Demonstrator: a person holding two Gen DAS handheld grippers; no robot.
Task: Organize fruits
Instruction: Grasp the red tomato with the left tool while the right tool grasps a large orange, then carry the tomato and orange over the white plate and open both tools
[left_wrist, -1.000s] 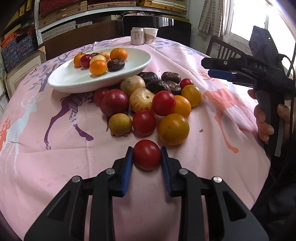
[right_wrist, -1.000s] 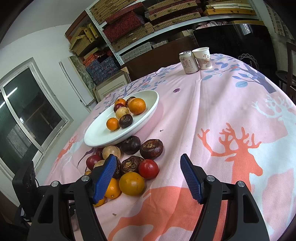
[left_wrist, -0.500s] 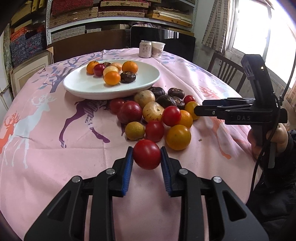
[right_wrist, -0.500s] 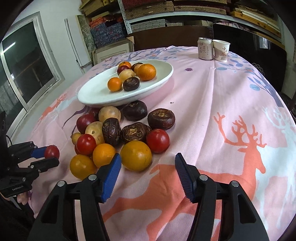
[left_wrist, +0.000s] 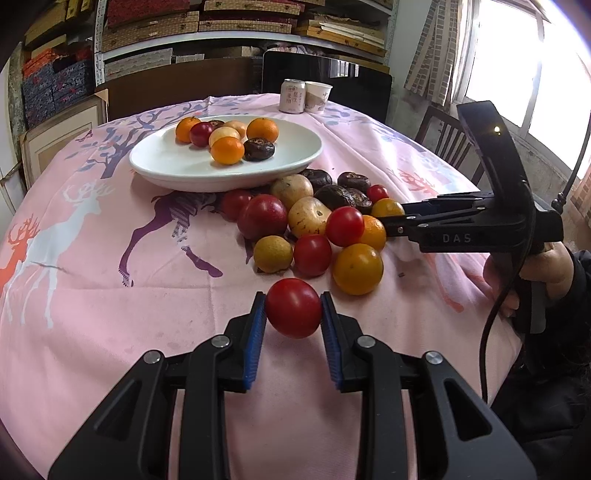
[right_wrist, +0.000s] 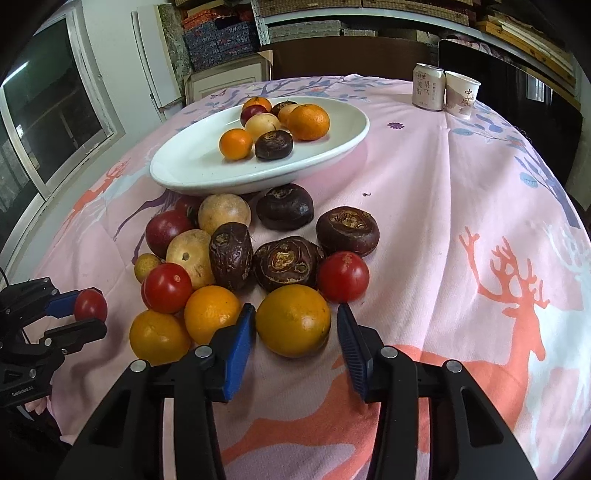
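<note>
My left gripper (left_wrist: 293, 314) is shut on a red tomato (left_wrist: 293, 313) and holds it above the pink cloth, just in front of the fruit pile; the tomato also shows in the right wrist view (right_wrist: 90, 304). My right gripper (right_wrist: 295, 325) is open with its pads on either side of an orange (right_wrist: 293, 320) at the near edge of the pile, with small gaps. The white plate (left_wrist: 166, 162) behind the pile holds several fruits, and it also shows in the right wrist view (right_wrist: 192, 162).
The loose pile holds tomatoes, oranges, pale round fruits and dark water chestnuts (right_wrist: 284, 262). A can (left_wrist: 293, 96) and a paper cup (left_wrist: 318, 96) stand at the table's far edge. A chair (left_wrist: 447, 140) stands at the right.
My left gripper has lifted the tomato higher off the cloth. My right gripper has moved forward and down onto the pile, its pads now around the near orange.
</note>
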